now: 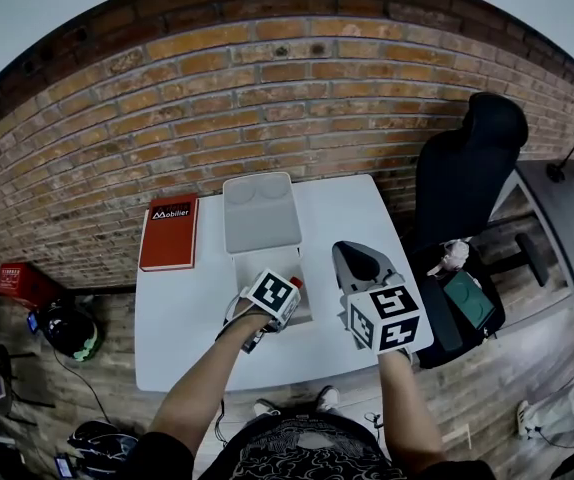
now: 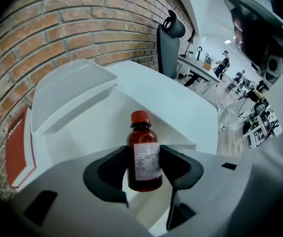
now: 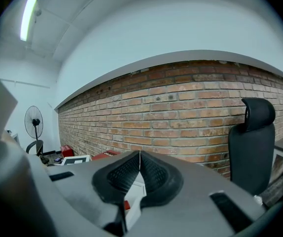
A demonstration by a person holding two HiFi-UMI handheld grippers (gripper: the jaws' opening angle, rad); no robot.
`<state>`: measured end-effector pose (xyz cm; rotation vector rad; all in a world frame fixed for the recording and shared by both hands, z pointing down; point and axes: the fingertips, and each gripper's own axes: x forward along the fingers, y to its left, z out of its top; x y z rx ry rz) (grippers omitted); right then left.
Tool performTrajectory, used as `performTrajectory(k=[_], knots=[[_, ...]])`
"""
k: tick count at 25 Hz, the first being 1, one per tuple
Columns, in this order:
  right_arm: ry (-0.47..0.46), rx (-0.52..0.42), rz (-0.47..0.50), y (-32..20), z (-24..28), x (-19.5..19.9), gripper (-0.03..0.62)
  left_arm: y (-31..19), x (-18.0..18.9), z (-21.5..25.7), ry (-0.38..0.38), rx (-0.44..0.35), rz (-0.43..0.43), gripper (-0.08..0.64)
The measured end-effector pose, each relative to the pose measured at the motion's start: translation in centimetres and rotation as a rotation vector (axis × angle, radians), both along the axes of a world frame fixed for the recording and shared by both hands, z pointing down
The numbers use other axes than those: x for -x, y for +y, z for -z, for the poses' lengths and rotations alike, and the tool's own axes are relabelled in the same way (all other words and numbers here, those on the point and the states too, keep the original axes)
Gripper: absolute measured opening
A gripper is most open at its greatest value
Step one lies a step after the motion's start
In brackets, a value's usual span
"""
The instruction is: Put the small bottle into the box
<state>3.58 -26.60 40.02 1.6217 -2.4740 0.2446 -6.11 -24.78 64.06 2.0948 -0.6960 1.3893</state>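
A small dark red bottle [image 2: 144, 154] with a red cap and a white label stands upright between the pads of my left gripper [image 2: 144, 166], which is shut on it. It hangs over the open white box [image 2: 97, 127]. In the head view the bottle's cap [image 1: 296, 283] shows just past the left gripper [image 1: 289, 298], at the front of the box [image 1: 252, 266], whose lid [image 1: 260, 213] lies folded back toward the wall. My right gripper [image 1: 359, 260] is to the right of the box, above the table; its pads [image 3: 154, 174] are pressed together on nothing.
The white table [image 1: 187, 318] stands against a brick wall. A red book [image 1: 170, 232] lies at its back left. A black office chair [image 1: 467, 168] stands off the table's right side. The table's front edge is close to the person.
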Motion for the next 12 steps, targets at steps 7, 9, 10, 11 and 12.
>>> performTrajectory(k=[7, 9, 10, 11, 12], knots=[[0.001, 0.008, -0.009, 0.3, -0.4, -0.9, 0.021, 0.9, -0.8, -1.0, -0.006, 0.034, -0.045, 0.224], [0.001, 0.013, -0.012, 0.3, -0.6, -1.2, 0.021, 0.8, -1.0, -1.2, -0.008, 0.038, -0.048, 0.224], [0.0, 0.014, -0.013, 0.3, -0.7, -1.4, 0.021, 0.8, -1.1, -1.2, -0.008, 0.041, -0.049, 0.224], [0.0, 0.015, -0.013, 0.3, -0.7, -1.4, 0.021, 0.8, -1.2, -1.2, -0.009, 0.043, -0.053, 0.224], [-0.001, 0.015, -0.013, 0.3, -0.7, -1.4, 0.021, 0.8, -1.2, -1.2, -0.01, 0.046, -0.057, 0.225]])
